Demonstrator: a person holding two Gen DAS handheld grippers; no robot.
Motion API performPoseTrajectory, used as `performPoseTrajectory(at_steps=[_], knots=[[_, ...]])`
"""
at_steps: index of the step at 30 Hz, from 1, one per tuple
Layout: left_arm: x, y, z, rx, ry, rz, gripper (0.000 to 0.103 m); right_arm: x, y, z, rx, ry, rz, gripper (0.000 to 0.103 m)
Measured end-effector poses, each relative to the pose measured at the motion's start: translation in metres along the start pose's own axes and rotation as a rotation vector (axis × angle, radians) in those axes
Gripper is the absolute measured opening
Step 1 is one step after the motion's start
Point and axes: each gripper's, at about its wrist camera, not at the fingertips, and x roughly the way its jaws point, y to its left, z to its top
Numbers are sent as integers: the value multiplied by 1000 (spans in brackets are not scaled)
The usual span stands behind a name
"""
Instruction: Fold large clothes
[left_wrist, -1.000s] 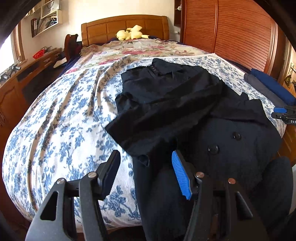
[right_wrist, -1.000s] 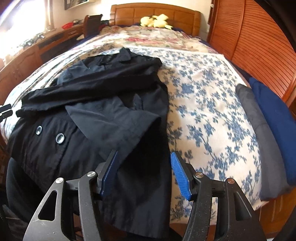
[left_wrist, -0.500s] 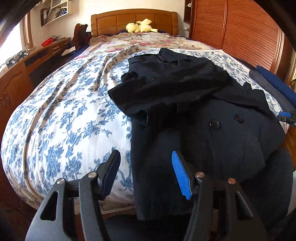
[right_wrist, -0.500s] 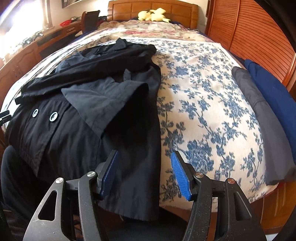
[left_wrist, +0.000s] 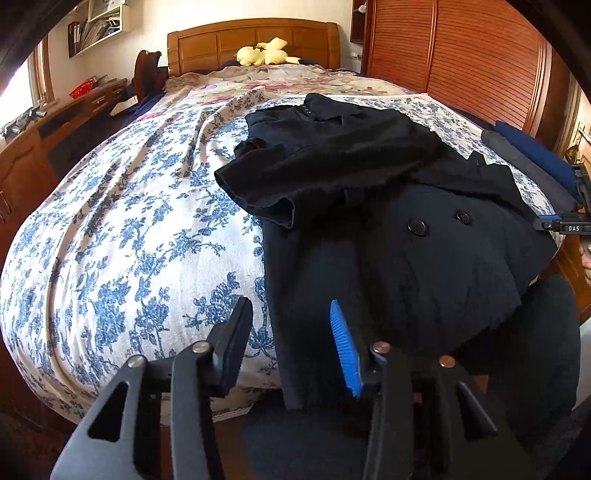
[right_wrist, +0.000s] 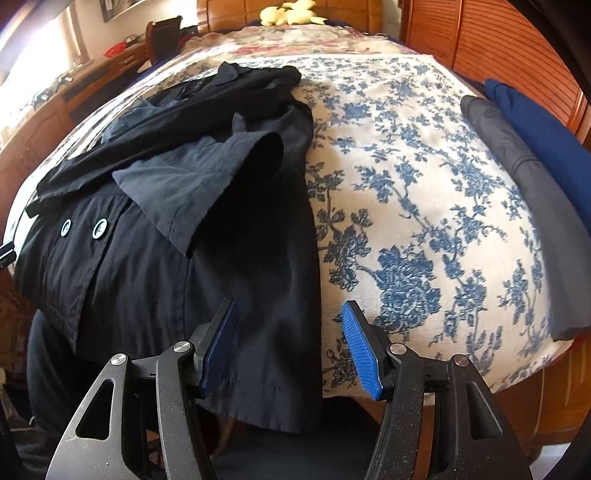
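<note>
Coat (left_wrist: 424, 258): black, seen as dark navy in the right wrist view, with dark buttons (left_wrist: 417, 226). Bedspread (left_wrist: 129, 240): cream, printed with blue flowers. Further cover (left_wrist: 295, 75): pink floral. Soft toy (left_wrist: 266, 54): pale yellow. Headboard (left_wrist: 251, 40) and slatted doors (left_wrist: 480, 62): orange-brown wood. Folded garments: one grey (right_wrist: 524, 192), one royal blue (right_wrist: 546, 129). Gripper pads: blue, ribbed.

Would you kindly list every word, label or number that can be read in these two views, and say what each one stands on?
"DAS": white letters on the black body of the right hand-held gripper, at the right edge of the left wrist view; the print may run on out of sight.
Papers and books on the white wall shelf: too small and blurred to read.
Black double-breasted coat: no legible label.
</note>
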Motion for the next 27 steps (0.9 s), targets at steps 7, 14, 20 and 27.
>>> performPoseTrajectory(at_steps=[7,14,20,27], knots=[[19,-1,-4,-17,57,-1,42,7,2,-4,-28,-14,31,59],[29,-9,-10,-34,112,37,40,5,2,-3,-39,-61,144,48],[34,-15,-9,-81,150,100,40,4,15,-1,-130,-105,210,47],[33,-22,-6,-118,149,118,22,13,14,6,-200,-55,271,47]])
